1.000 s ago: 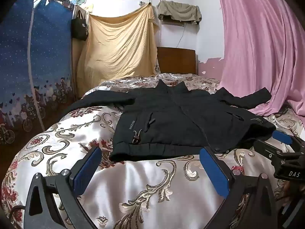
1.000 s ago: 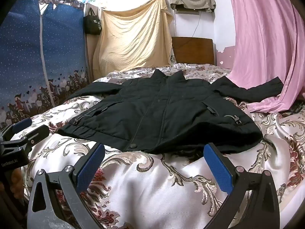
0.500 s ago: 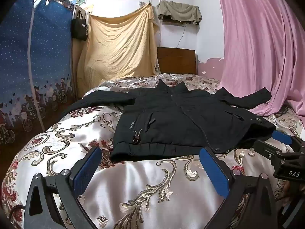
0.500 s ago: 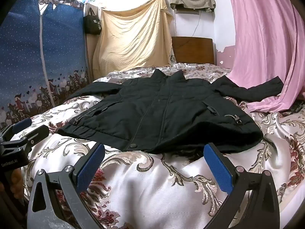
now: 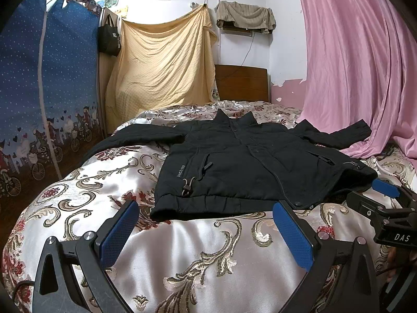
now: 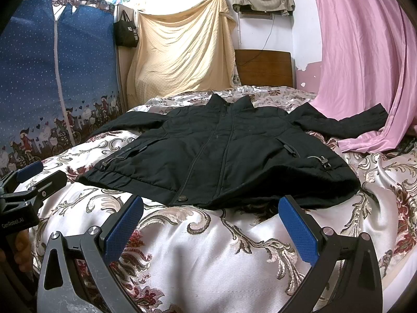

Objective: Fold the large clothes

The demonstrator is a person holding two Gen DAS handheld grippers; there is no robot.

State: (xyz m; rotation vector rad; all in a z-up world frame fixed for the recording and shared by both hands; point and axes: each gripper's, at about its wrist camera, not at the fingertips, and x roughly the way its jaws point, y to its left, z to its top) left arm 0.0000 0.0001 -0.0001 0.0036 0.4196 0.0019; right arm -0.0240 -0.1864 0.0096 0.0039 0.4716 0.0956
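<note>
Both tools, left tool (image 5: 206, 224) and right tool (image 6: 211, 221), gape empty just short of the jacket (image 6: 221, 154) hem at 12 o'clock; bare bedspread (image 5: 198, 255) lies between.

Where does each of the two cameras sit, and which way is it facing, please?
Left wrist: low at the bed's foot, facing the headboard across the black jacket; open left gripper in front, right gripper at right edge.
Right wrist: alongside to the right, same heading; open right gripper, left gripper at left edge.
Shared: jacket, bed, pink curtain.
</note>
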